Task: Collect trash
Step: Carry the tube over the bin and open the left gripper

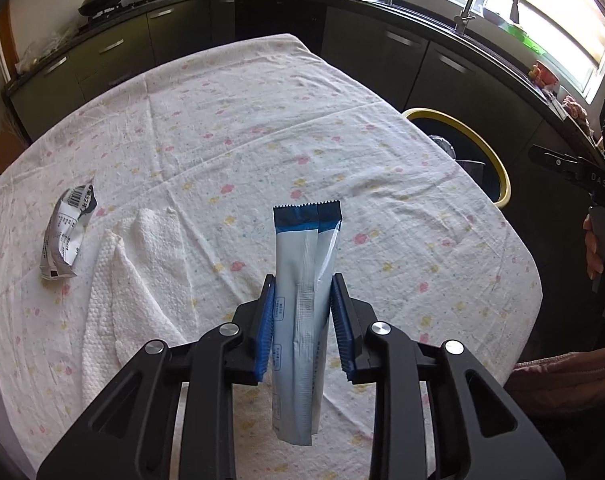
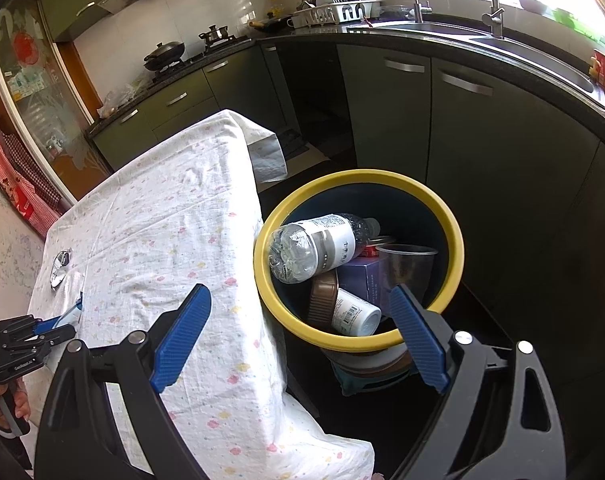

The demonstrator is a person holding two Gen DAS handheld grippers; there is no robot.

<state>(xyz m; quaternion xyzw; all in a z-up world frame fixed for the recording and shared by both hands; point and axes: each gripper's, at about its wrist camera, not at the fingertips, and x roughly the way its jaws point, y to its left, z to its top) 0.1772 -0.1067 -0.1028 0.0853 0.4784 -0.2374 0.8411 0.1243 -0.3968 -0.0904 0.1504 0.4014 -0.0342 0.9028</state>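
My left gripper is shut on a long white stick packet with a dark blue serrated top. The packet stands up between the blue pads above the flowered tablecloth. In the right wrist view the left gripper shows small at the left edge with the packet in it. My right gripper is open and holds nothing. It hovers at the table's corner, next to the yellow-rimmed bin. A crumpled white wrapper lies on the left of the table, beside a white paper towel.
The bin stands on the floor past the table's right edge. It holds a crushed plastic bottle, a clear cup, a box and small containers. Dark kitchen cabinets with sink and stove run behind. A hand shows at the right.
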